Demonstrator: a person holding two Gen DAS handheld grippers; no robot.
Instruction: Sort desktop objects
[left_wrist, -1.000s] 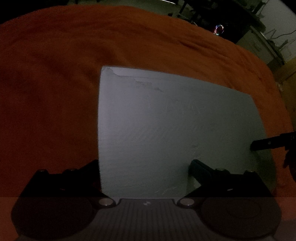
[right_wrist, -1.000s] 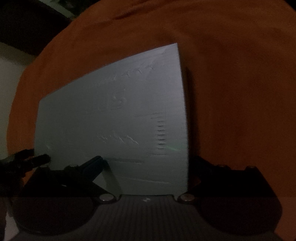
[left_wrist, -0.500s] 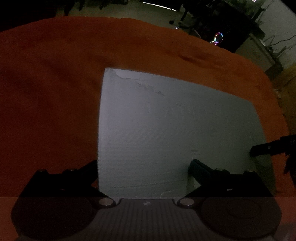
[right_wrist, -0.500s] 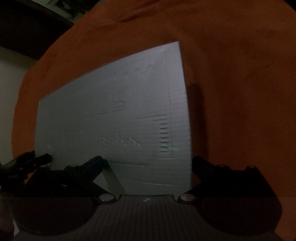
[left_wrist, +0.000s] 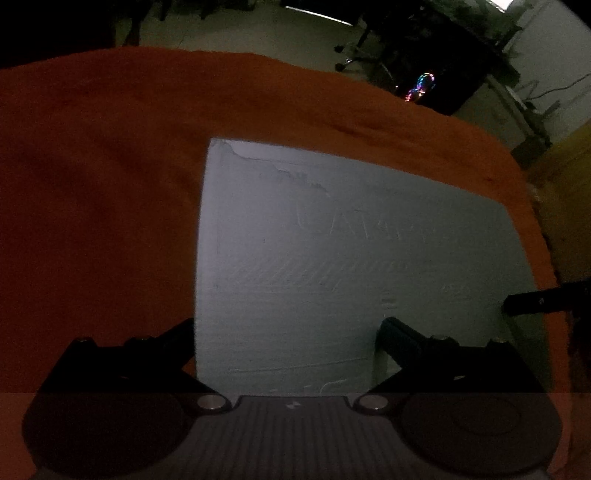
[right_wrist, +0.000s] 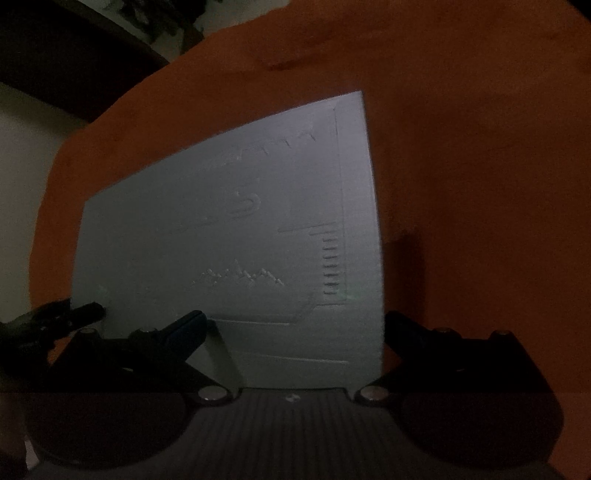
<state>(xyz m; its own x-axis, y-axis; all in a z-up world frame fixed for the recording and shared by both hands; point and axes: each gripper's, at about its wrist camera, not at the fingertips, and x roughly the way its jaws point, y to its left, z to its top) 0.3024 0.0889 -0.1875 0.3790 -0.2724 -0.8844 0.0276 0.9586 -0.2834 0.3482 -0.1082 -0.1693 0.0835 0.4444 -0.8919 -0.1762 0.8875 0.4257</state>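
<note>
- A pale grey board (left_wrist: 351, 266) with faint raised markings is held over the orange cloth (left_wrist: 110, 184); compared with a second ago, more of the cloth's far edge and the room behind it shows above the board in the left wrist view.
- In the right wrist view the same board (right_wrist: 229, 236) shows a raised letter, a jagged line and a ladder of short bars, all clearer now than in the earlier frames.
- The left gripper (left_wrist: 288, 332) has one finger on the board's face and the other finger (left_wrist: 173, 336) past its left edge; the board's near left corner sits between the two, and the jaws seem to be clamped on it.
- The right gripper (right_wrist: 291, 328) stands likewise, with one blue-edged finger (right_wrist: 188, 325) on the face and the other past the right edge, pinching the near right corner.
- Each view shows the tip of the other gripper at the board's far side edge, as before.
- A dark desk with a small coloured light (left_wrist: 421, 85) stands beyond the cloth.
</note>
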